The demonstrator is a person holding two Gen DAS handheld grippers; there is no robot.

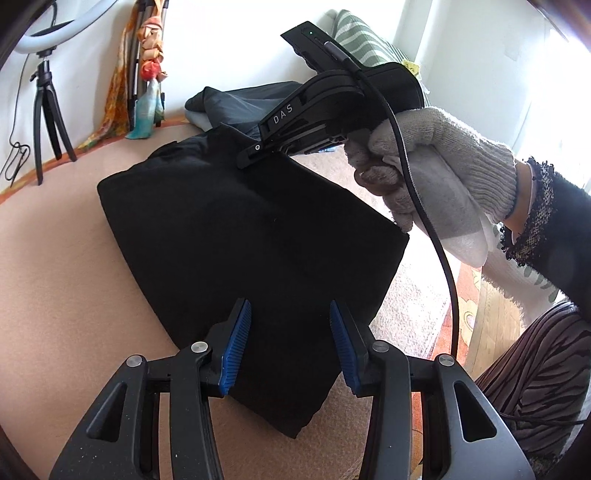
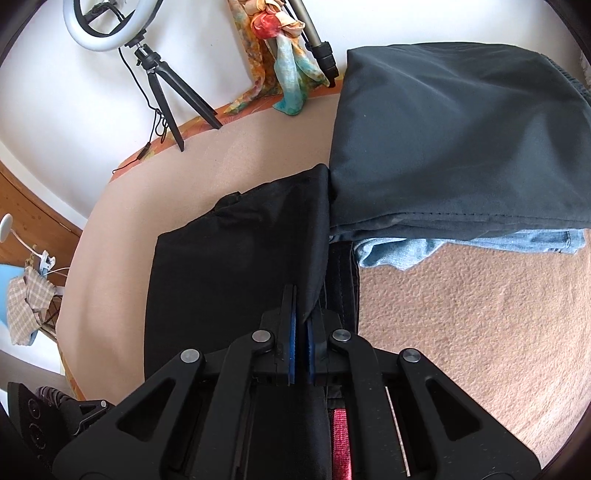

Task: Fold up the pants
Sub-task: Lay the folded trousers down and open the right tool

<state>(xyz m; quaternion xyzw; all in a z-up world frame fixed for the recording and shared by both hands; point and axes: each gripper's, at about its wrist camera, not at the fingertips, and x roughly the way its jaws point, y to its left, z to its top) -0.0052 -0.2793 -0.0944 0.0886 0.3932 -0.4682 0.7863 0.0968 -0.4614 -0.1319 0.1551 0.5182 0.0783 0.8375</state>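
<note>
Black fabric pants (image 1: 236,236) lie folded into a thick, roughly rectangular bundle on a peach-coloured cloth-covered bench (image 1: 55,280), their surface smooth and matte with a few soft creases near the far end. In the left wrist view the bundle stretches from beside the left hand-held gripper (image 1: 291,345) away toward the right hand-held gripper (image 1: 255,149), one long edge running straight and the near corner hanging toward the camera. The left hand-held gripper hovers over the near part of the pants with its blue ribbed pads (image 1: 236,347) spread well apart, nothing between them. The right hand-held gripper, held by a hand in a white knit glove (image 1: 436,166), meets the far edge of the pants. In the right wrist view its blue pads (image 2: 292,350) are pressed together on a raised fold of the black cloth at the right edge of the pants (image 2: 236,258), lifting that edge into a ridge. Just beyond, touching the black pants, sits a stack of a dark grey-green folded garment (image 2: 454,133) on top of light blue denim (image 2: 461,245). A white ring light on a black tripod (image 2: 110,26) stands at the far side by the wall
</note>
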